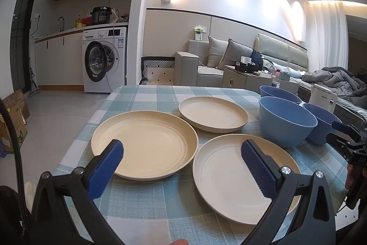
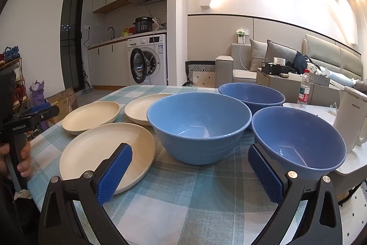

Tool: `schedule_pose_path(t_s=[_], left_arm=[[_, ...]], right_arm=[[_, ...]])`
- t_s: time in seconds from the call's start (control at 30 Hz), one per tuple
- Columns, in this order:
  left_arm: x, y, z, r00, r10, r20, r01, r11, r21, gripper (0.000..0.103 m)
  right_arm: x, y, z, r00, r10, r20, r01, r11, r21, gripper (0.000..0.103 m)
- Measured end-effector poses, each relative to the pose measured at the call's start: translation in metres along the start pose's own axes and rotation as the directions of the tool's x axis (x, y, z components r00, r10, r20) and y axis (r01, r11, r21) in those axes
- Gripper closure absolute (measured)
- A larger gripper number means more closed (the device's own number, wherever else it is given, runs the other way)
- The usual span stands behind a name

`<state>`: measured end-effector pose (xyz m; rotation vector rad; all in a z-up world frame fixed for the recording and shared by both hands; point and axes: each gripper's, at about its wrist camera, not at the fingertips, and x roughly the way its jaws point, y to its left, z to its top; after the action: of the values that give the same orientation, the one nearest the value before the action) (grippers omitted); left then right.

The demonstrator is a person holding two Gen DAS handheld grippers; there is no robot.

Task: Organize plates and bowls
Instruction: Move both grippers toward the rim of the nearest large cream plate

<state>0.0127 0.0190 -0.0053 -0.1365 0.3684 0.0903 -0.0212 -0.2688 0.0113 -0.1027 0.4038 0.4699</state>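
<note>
- Three cream plates [image 1: 144, 144] and three blue bowls [image 2: 199, 125] sit on the checked desk [image 1: 149, 199], bowls right of the plates.
- We see our left tool [image 1: 182, 167] and right tool [image 2: 190, 173] spread apart, empty, above the desk.

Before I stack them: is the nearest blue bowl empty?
Empty. In the right wrist view the nearest blue bowl stands upright, its bare inside showing only light reflections.

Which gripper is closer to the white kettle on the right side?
Right. The right gripper hangs open by the blue bowls, with the white kettle just beyond its right finger. The left gripper is open over the cream plates, with the bowls between it and the kettle.
</note>
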Motion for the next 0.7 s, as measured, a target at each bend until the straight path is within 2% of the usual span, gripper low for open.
schedule_pose_path(t_s=[0.17, 0.7], left_arm=[[-0.002, 0.005, 0.006, 1.000, 0.010, 0.000, -0.010, 1.000, -0.029, 0.000], [-0.020, -0.002, 0.028, 0.999, 0.032, 0.016, -0.032, 0.999, 0.013, 0.000]], right_arm=[[-0.002, 0.009, 0.008, 1.000, 0.018, -0.010, -0.018, 1.000, -0.013, 0.000], [-0.005, 0.037, 0.034, 0.996, 0.080, -0.033, -0.081, 0.996, -0.041, 0.000]])
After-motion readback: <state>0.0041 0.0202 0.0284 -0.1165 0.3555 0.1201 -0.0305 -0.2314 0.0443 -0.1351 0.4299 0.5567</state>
